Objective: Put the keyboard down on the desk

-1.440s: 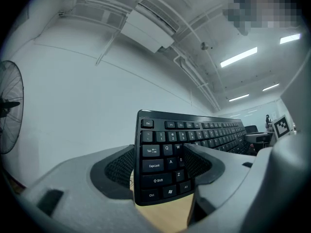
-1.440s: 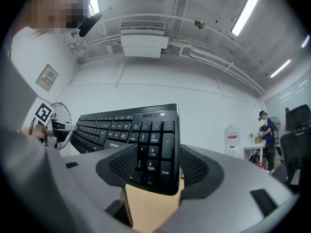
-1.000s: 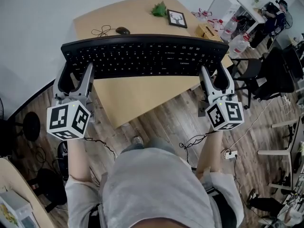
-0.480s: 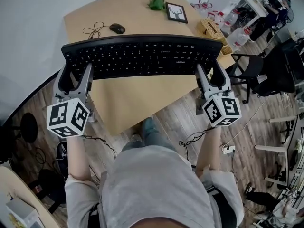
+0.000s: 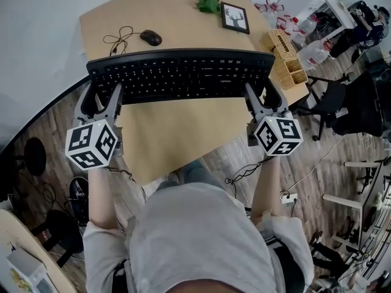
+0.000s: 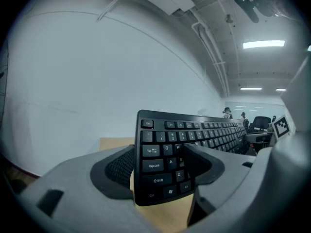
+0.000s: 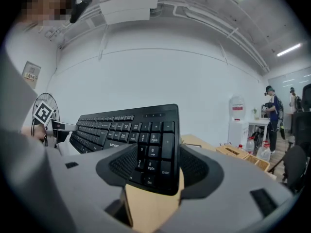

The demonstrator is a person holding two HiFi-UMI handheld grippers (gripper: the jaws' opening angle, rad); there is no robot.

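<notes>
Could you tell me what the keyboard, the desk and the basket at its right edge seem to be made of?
The keyboard looks like matte black plastic, going by its moulded keys with printed legends. The desk is light wood or wood-look laminate, smooth and even-toned; I cannot tell which. The basket seems woven wicker, given its tan ribbed walls.

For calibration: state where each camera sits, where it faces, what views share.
Head view: on the head, steeply down at the desk; torso, forearms show.
Left gripper view: on the left hand-held gripper, along its jaws clamping the keyboard, Ctrl end.
Right gripper view: on the right hand-held gripper; jaws clamp the numpad end.
All share the keyboard.
</notes>
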